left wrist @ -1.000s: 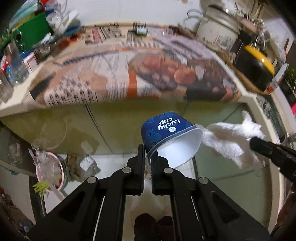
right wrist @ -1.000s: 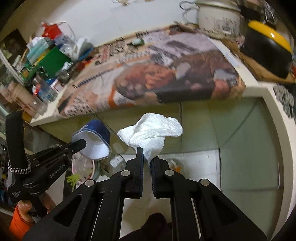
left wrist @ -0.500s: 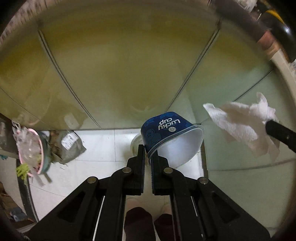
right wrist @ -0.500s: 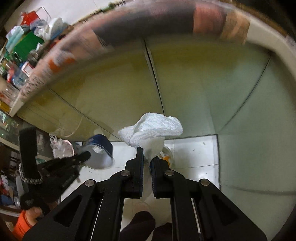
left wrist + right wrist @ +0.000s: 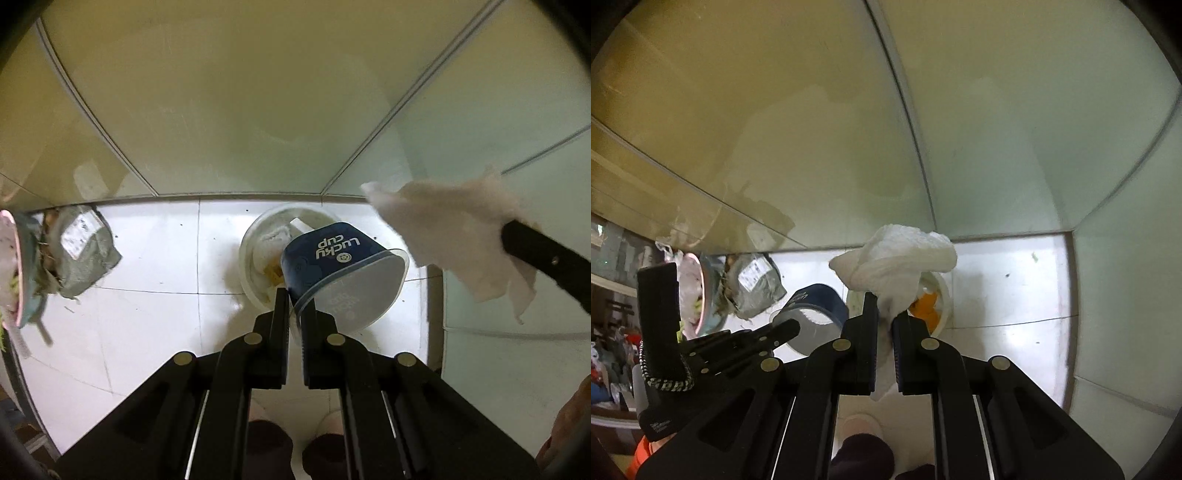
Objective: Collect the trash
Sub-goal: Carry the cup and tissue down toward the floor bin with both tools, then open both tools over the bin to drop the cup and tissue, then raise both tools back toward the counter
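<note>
My left gripper (image 5: 294, 301) is shut on the rim of a blue "Lucky cup" paper cup (image 5: 332, 254), held tilted above a white trash bucket (image 5: 255, 251) on the floor. The cup also shows in the right wrist view (image 5: 816, 306). My right gripper (image 5: 885, 308) is shut on a crumpled white tissue (image 5: 894, 258), held over the same bucket (image 5: 938, 299), which has orange and white waste inside. The tissue shows at the right of the left wrist view (image 5: 450, 225).
Glossy green-yellow cabinet doors (image 5: 240, 92) stand behind the bucket. A grey crumpled bag (image 5: 81, 251) and a pink bin with rubbish (image 5: 11, 266) lie on the white tiled floor (image 5: 147, 258) at left. My feet show below.
Both grippers have dropped from counter height toward the floor. The counter has left view and the white bucket now lies under the cup and tissue.
</note>
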Available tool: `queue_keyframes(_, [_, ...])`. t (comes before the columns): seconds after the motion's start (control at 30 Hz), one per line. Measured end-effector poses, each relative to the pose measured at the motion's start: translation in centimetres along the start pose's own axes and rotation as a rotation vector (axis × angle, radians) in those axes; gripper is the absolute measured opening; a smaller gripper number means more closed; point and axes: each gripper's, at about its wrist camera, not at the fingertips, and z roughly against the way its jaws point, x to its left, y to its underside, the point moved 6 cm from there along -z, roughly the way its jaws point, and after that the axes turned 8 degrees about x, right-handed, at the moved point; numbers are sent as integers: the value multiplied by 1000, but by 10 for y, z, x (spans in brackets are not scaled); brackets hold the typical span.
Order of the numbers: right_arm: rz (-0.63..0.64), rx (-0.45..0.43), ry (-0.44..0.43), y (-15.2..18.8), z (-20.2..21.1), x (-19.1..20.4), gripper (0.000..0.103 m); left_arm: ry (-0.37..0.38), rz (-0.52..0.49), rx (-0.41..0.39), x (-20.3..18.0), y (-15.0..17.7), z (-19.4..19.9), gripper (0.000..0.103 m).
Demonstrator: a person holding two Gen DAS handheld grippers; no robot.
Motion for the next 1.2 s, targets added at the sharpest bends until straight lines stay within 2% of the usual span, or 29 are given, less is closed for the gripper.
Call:
queue_keyframes(0.13, [22,17,-2,-5,-31,2,8,12,2,3,6,-9,-37,4])
queue_keyframes(0.3, [55,33,-15,-4,-55,6,8,24,-57,-16,7,-10,-61,8])
queue_keyframes(0.33, [62,41,-20,-4,-59,6,9,22,-64,-13,8,-10,-64,13])
queue_keyframes(0.43, [48,59,-19,-1,-66,4,21,6,-65,0,12,-7,-71,39])
queue_keyframes(0.47, [46,59,-17,-1,-68,3,25,4,-63,1,12,-6,-71,42])
queue_keyframes(0.6, [55,76,32,1,-69,2,29,5,-47,14,16,-4,-63,42])
queue_keyframes(0.73, [62,108,52,5,-54,5,29,-21,-37,2,15,0,-31,42])
queue_keyframes(0.87, [74,120,60,9,-18,16,29,-16,-21,-9,8,6,18,42])
queue_keyframes(1.0, [88,113,60,7,44,34,29,-10,-12,-30,-10,13,92,42])
queue_keyframes(1.2, [81,35,45,-6,165,66,29,-3,-17,-94,-37,16,214,42])
